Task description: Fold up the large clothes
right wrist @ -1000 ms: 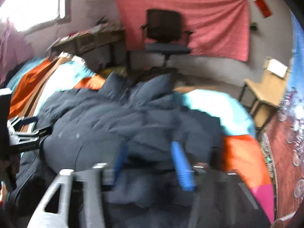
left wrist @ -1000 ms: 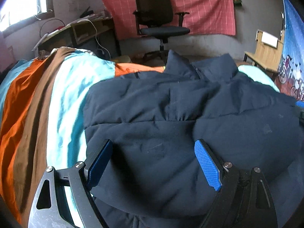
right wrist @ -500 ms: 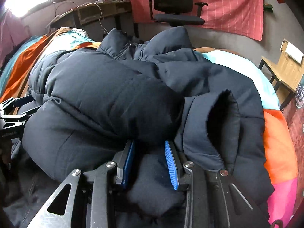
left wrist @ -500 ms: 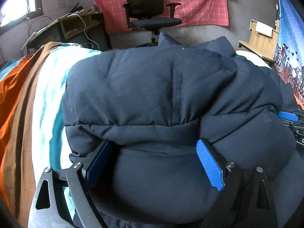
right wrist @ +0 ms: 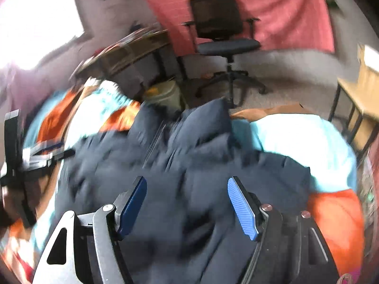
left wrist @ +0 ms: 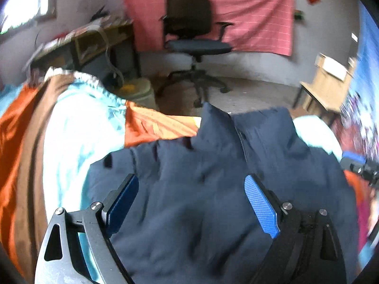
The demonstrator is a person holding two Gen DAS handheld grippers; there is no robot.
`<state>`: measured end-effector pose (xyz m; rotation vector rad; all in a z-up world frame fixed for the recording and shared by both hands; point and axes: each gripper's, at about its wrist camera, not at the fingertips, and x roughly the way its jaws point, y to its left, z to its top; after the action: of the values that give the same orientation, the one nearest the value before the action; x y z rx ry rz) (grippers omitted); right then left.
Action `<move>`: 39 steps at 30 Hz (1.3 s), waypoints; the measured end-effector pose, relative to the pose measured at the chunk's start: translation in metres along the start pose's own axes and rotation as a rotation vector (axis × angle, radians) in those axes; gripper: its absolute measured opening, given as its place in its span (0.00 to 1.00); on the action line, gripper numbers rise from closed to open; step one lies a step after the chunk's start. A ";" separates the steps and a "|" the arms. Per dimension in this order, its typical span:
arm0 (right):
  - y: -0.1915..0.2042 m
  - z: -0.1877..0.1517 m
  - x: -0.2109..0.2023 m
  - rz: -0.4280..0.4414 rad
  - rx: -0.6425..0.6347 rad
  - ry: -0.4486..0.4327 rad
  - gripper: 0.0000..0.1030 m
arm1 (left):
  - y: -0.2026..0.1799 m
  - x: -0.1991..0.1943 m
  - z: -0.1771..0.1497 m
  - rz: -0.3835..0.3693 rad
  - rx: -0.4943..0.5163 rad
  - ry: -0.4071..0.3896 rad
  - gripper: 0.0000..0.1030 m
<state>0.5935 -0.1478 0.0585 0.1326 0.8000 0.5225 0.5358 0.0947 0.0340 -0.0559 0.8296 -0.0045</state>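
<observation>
So we've got both grippers, left gripper (left wrist: 191, 203) and right gripper (right wrist: 187, 203), with jaws wide and empty, right just opened; the navy jacket (left wrist: 213, 165) lies on the bed (left wrist: 71, 142) right beneath, collar pointing away.

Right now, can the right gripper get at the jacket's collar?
Probably yes. The right gripper has just been opening its jaws, nothing pinched between them, and the navy jacket's raised collar lies straight ahead, uncovered.
</observation>
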 end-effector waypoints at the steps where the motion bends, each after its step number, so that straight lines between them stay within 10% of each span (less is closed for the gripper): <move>1: -0.010 0.013 0.013 -0.001 0.047 -0.001 0.67 | 0.000 0.011 0.010 0.002 -0.039 0.014 0.85; 9: -0.043 0.064 0.112 0.020 0.280 -0.007 0.67 | 0.005 0.092 0.051 -0.025 -0.226 0.110 0.85; 19: -0.066 0.028 0.152 0.015 0.336 -0.146 0.51 | 0.016 0.155 0.058 -0.063 -0.302 0.097 0.83; 22: -0.079 0.022 0.154 0.053 0.381 -0.167 0.40 | 0.024 0.157 0.055 -0.096 -0.337 0.076 0.52; 28: -0.077 0.024 0.155 0.038 0.359 -0.134 0.24 | 0.025 0.131 0.056 -0.099 -0.330 0.039 0.15; 39: 0.008 0.031 -0.004 0.068 0.001 -0.241 0.12 | 0.021 -0.024 0.045 -0.232 -0.220 -0.127 0.10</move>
<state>0.6105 -0.1401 0.0848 0.2201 0.5615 0.5586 0.5529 0.1184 0.0811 -0.3567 0.6903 -0.1274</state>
